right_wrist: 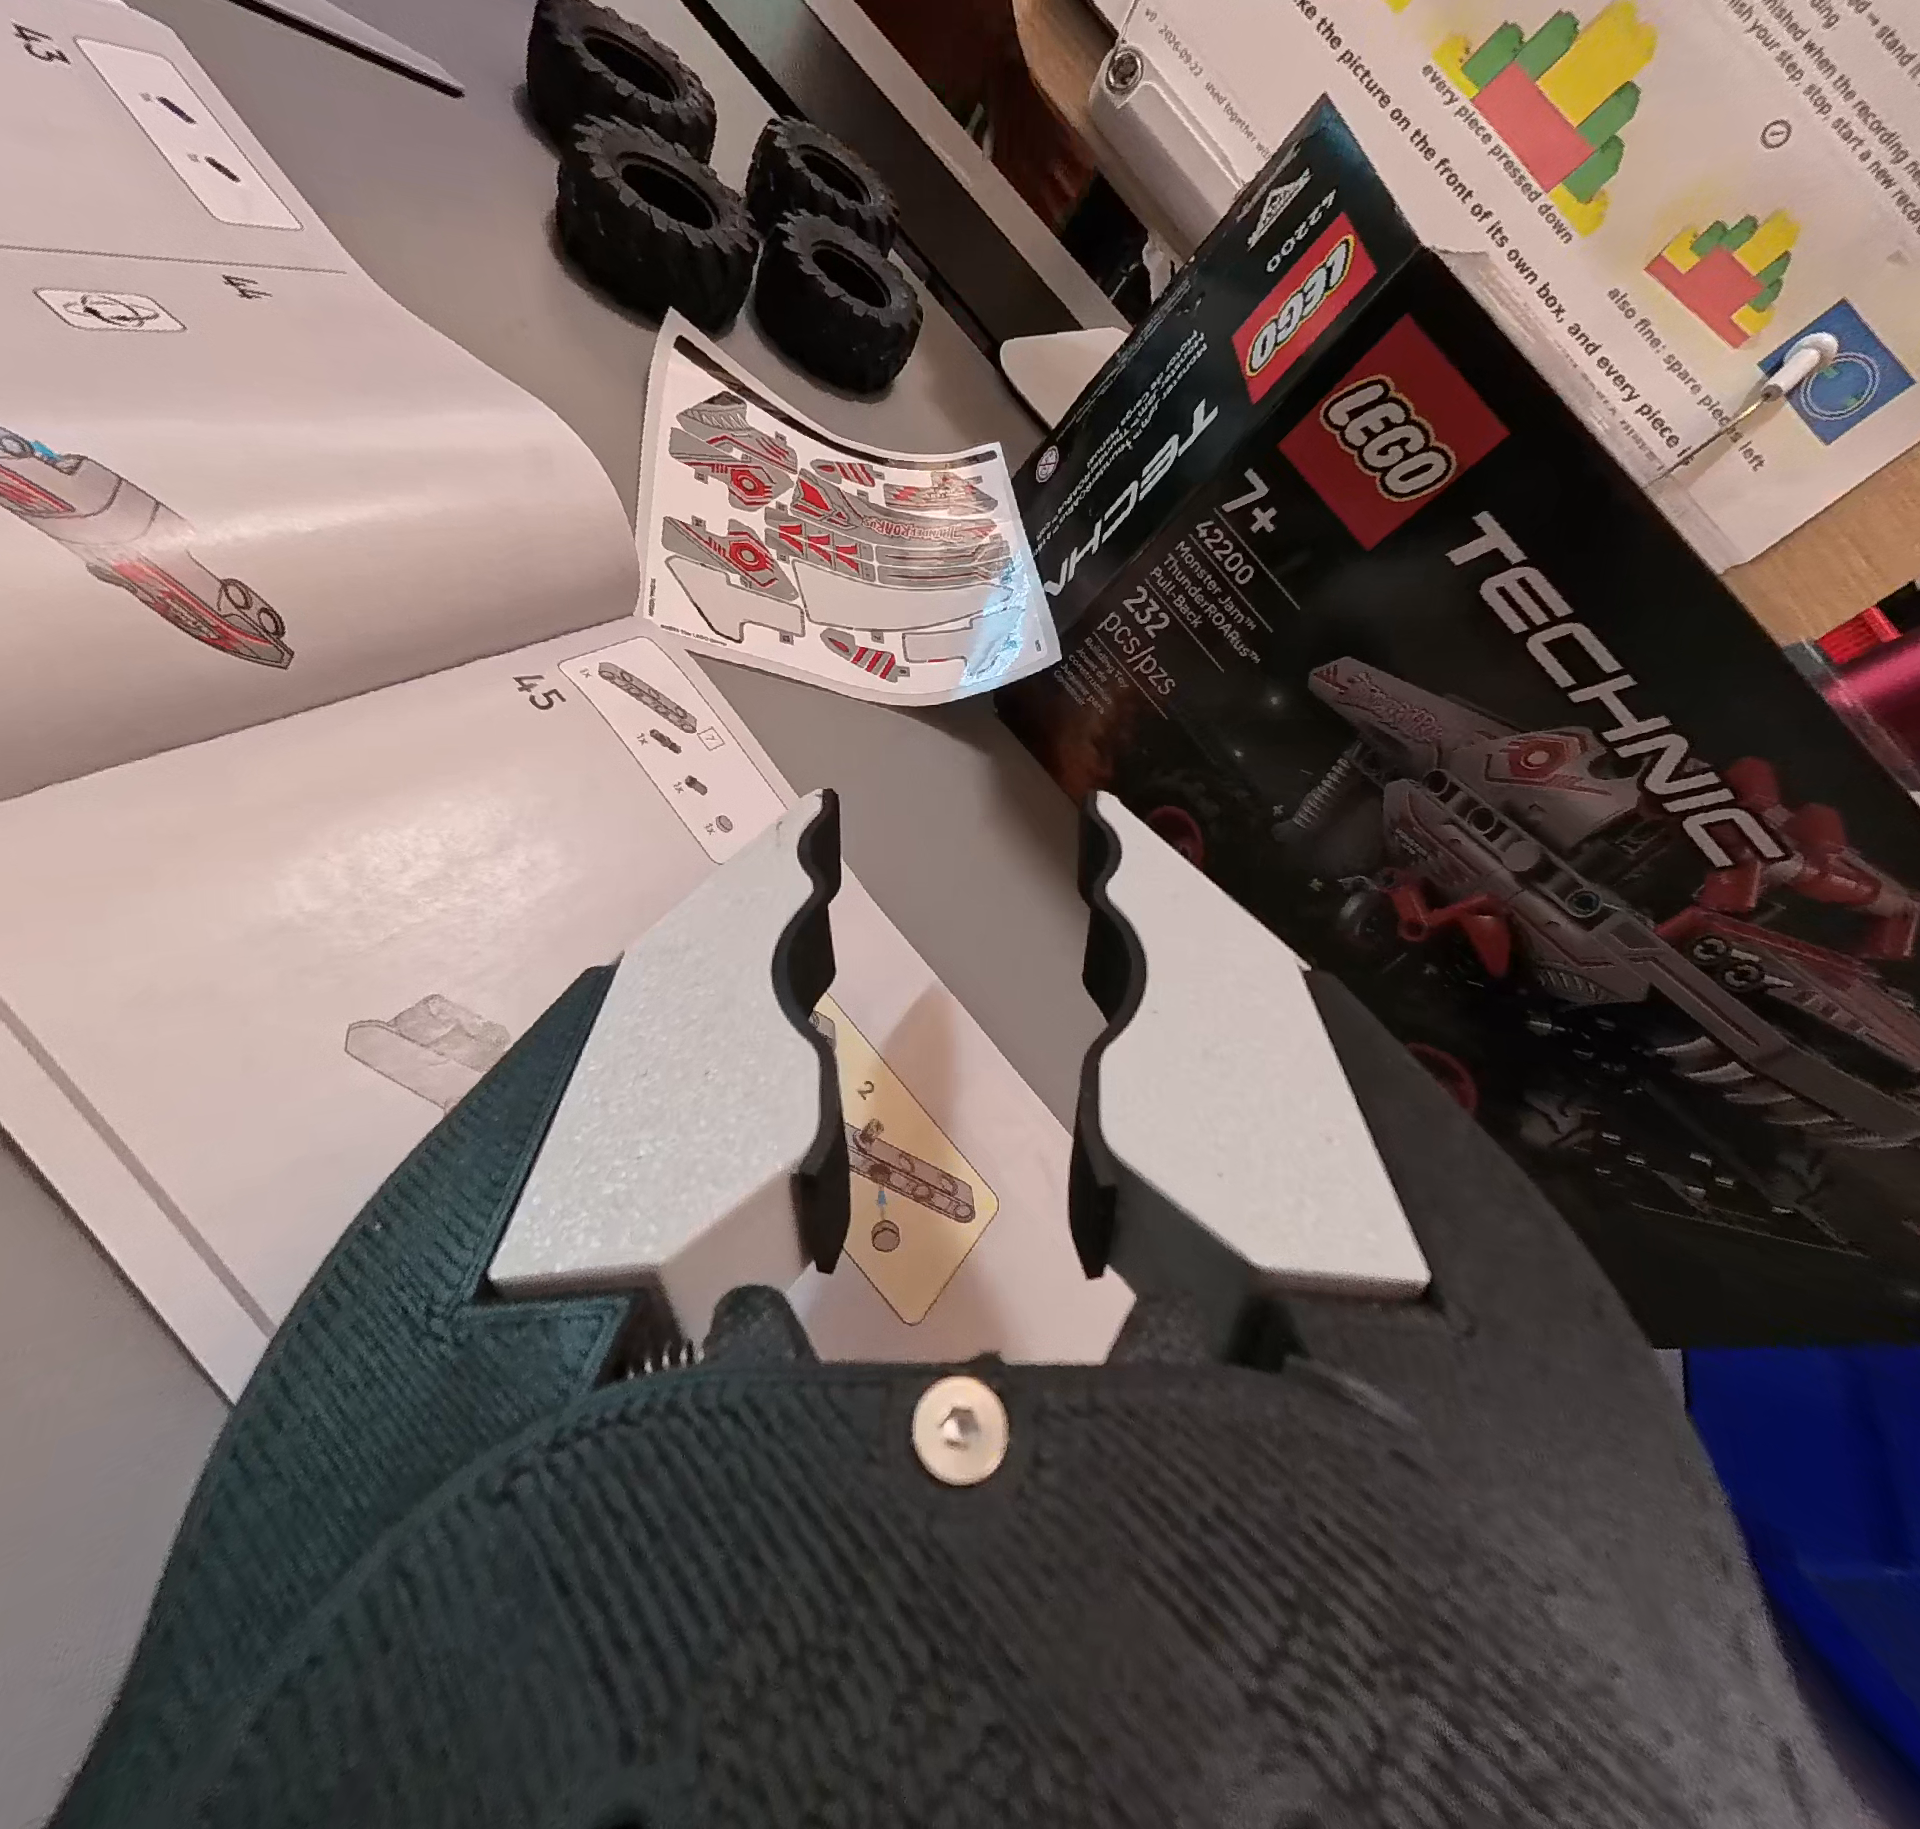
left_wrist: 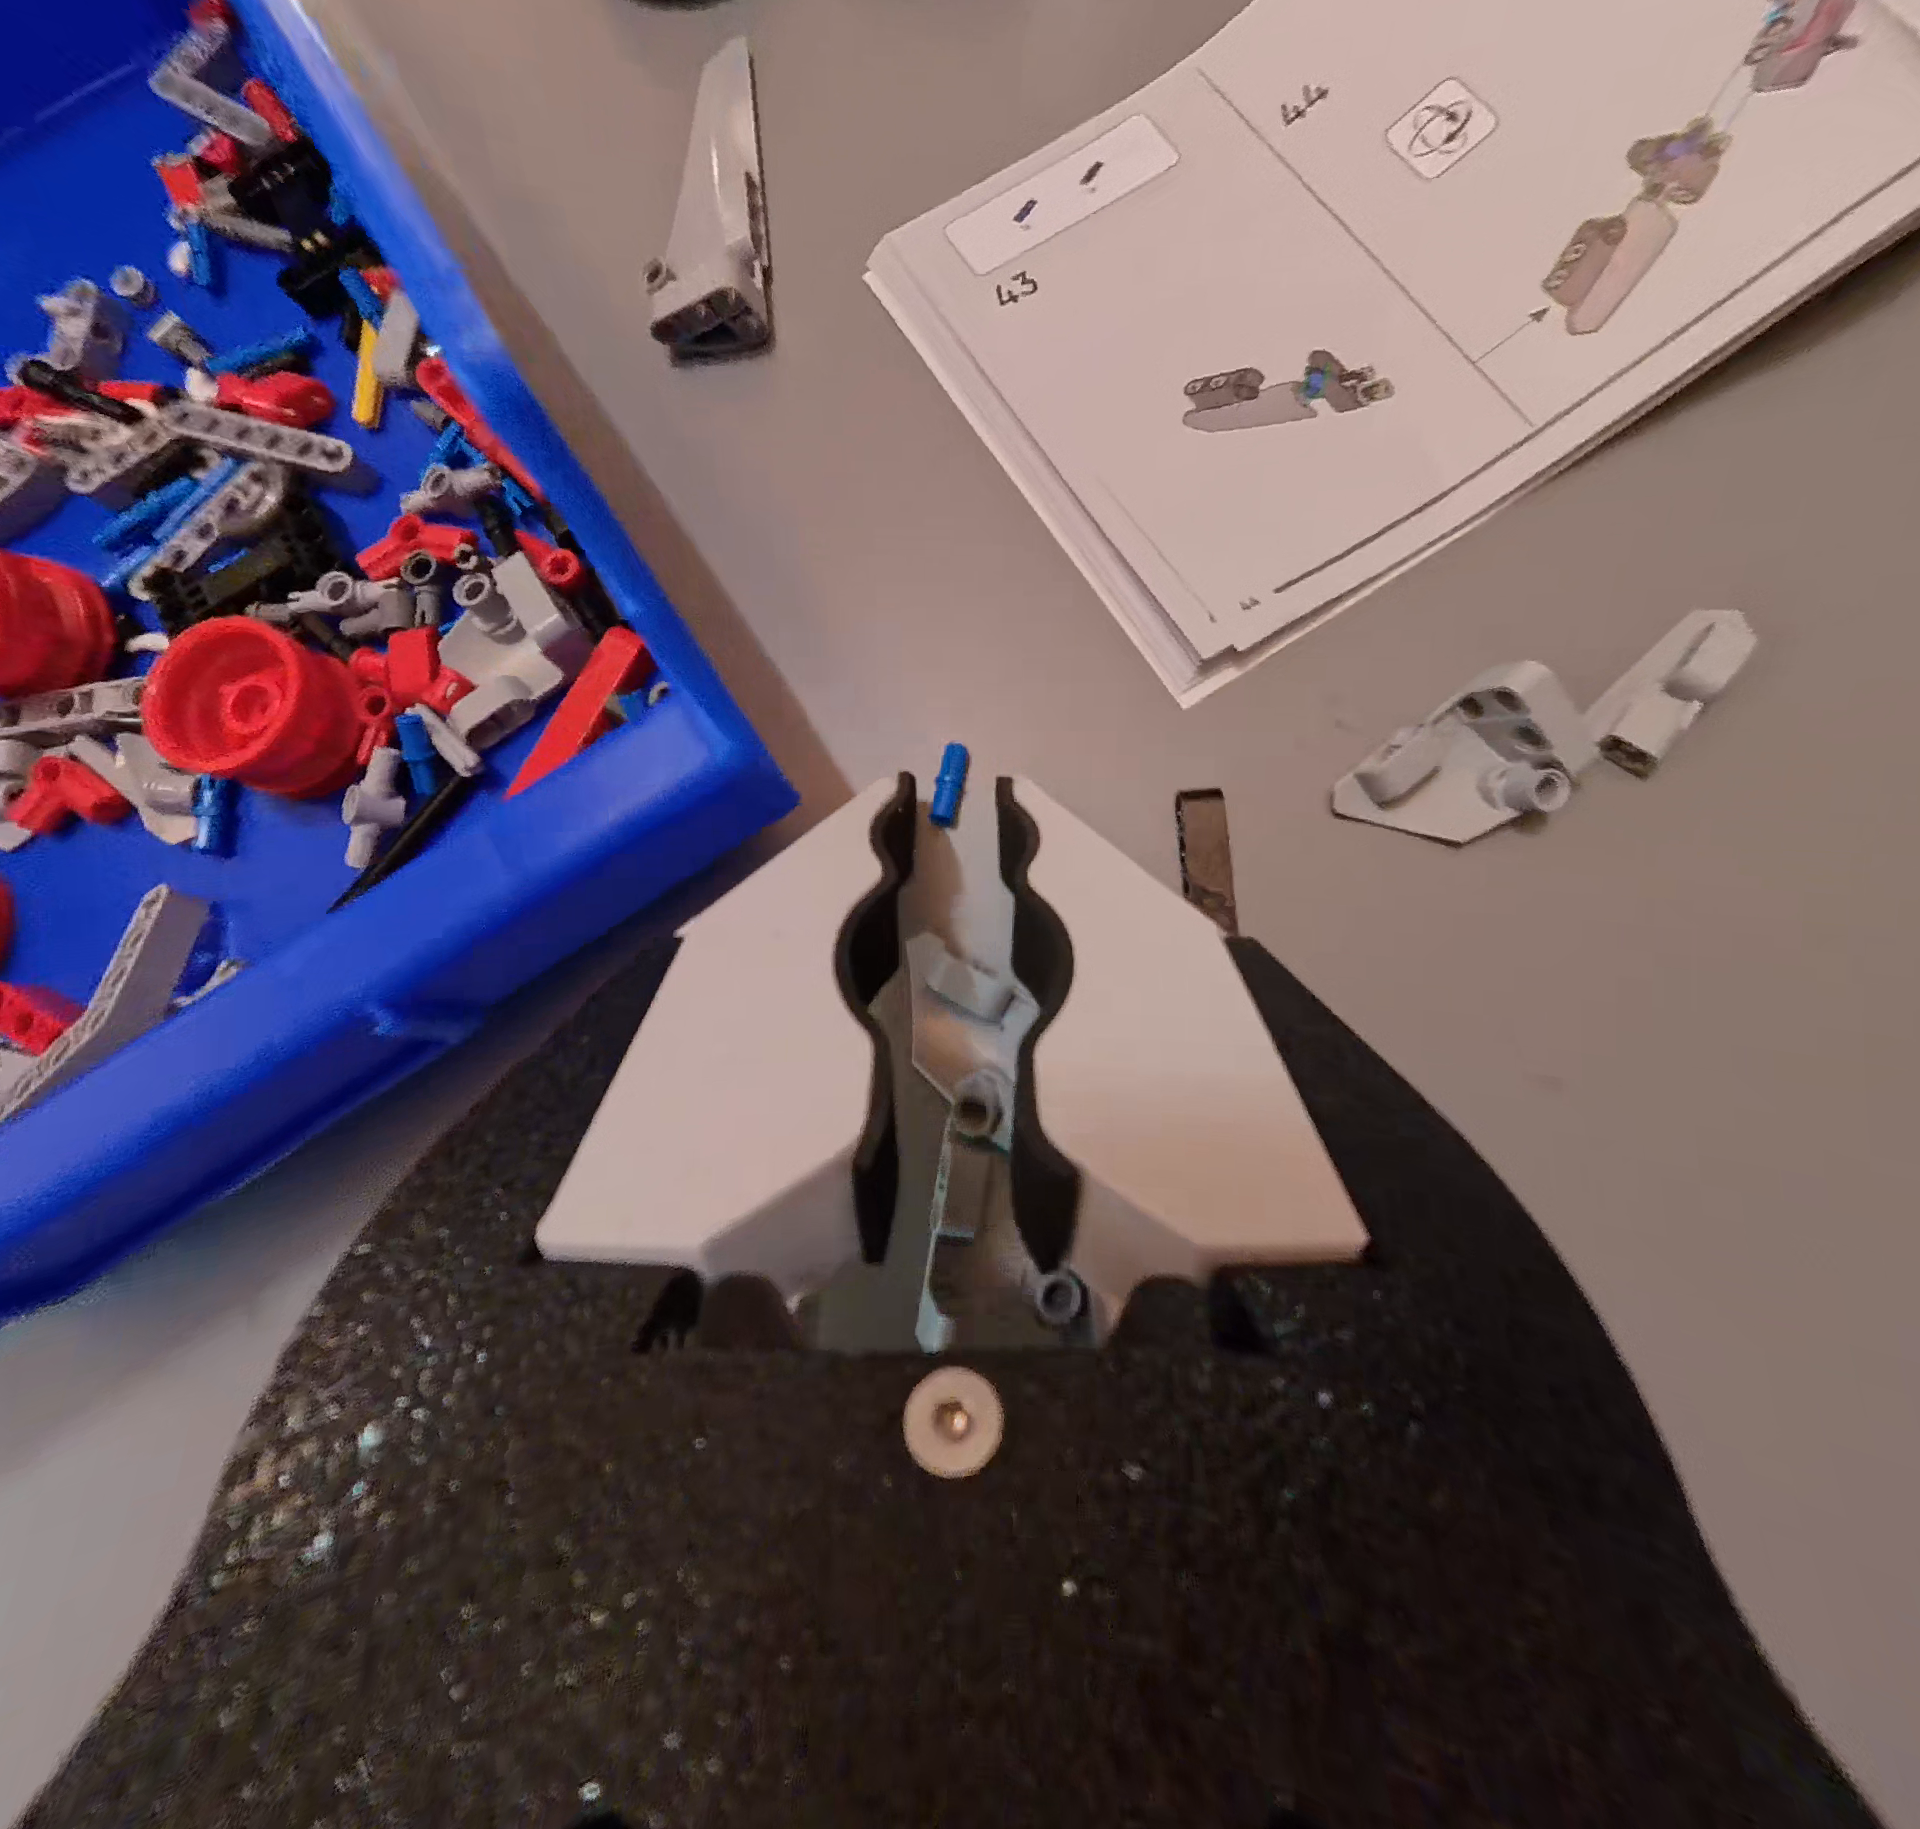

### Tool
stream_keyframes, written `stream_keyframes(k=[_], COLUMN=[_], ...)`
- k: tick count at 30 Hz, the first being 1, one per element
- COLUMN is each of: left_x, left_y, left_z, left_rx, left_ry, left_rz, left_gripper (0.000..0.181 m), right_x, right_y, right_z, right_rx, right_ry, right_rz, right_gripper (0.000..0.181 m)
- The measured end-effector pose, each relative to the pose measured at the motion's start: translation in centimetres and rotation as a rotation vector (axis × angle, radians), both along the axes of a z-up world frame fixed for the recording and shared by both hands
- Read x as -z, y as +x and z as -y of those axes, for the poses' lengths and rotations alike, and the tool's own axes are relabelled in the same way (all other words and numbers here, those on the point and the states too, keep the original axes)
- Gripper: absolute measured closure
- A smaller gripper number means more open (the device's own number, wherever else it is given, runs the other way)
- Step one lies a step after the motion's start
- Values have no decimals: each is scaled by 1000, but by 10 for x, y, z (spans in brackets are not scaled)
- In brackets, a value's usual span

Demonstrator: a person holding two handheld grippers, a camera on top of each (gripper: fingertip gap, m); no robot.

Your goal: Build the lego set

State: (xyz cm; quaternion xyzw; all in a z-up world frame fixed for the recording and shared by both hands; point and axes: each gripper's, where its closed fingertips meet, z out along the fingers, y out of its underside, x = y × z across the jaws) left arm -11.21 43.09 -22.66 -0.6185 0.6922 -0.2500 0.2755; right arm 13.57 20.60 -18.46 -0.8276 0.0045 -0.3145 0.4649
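In the left wrist view, the left gripper (left_wrist: 951,792) is closed on a small blue pin (left_wrist: 948,785), which sits at the very tips of the fingers, near the middle of the frame. Behind the pin, deeper between the same fingers, a grey sub-assembly (left_wrist: 961,1104) is visible; whether it is clamped there or lies on the table below cannot be told. The blue bin (left_wrist: 623,896) with loose red, grey and black parts fills the left side. The instruction booklet (left_wrist: 1351,345) lies at the upper right, a grey built part (left_wrist: 1507,740) is below it at the right, and a grey panel piece (left_wrist: 717,210) is at the upper centre.

In the right wrist view, the right gripper (right_wrist: 956,823) is open and empty, above the booklet page. Four black tyres (right_wrist: 717,221) are at the upper centre, a sticker sheet (right_wrist: 831,553) below them, and the set box (right_wrist: 1455,740) at the right.

The main risk seems to be the pin. It is held only at the tips and slightly tilted, so a small turn or a loosened squeeze could make it slip or pop out, perhaps back into the bin where similar pins lie. Pressing it crooked into a hole may also jam it.
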Motion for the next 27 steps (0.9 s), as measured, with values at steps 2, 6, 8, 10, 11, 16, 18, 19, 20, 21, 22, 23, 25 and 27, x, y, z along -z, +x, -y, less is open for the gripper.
stream_keyframes(k=[2, 6, 8, 10, 11, 16, 18, 19, 20, 21, 22, 23, 25, 27], left_x=[4, 5, 5, 3, -1, -37, -52, -59, -64, -68, -68, -65, -52, -40], left_y=[3, 5, 5, 5, 6, 17, 22, 26, 30, 34, 39, 44, 51, 61], left_z=[5, 7, 8, 8, 9, 41, 73, 92, 113, 136, 160, 182, 220, 243], left_rx=[4, -2, 20, 35, 38, 159, 261, 309, 358, 411, 461, 500, 562, 601], left_ry=[-29, -30, 23, 67, 78, 57, -3, -28, -54, -82, -108, -134, -154, -131], left_rz=[-22, -10, -1, 5, 28, 181, 241, 270, 291, 308, 316, 304, 241, 205], left_gripper=[172, 179, 179, 179, 179, 179, 179, 179, 179, 179, 179, 179, 179, 179], right_x=[1, 1, -1, -4, -5, -14, -14, -16, -19, -22, -26, -27, -20, -12], right_y=[-1, 1, 1, 0, 0, -11, -36, -58, -84, -107, -120, -128, -140, -139], right_z=[0, 1, 2, 2, 1, -3, -10, -14, -14, -12, -10, -7, 2, 13], right_rx=[-4, 2, 4, 2, 0, -61, -219, -352, -501, -620, -682, -714, -768, -760], right_ry=[-7, -14, -7, 3, 7, 43, 29, 22, 21, 22, 40, 59, 39, 27], right_rz=[1, 11, 10, 10, 9, -16, -73, -101, -135, -173, -205, -244, -333, -325], right_gripper=[137, 137, 137, 137, 137, 136, 138, 139, 140, 143, 147, 147, 148, 148])
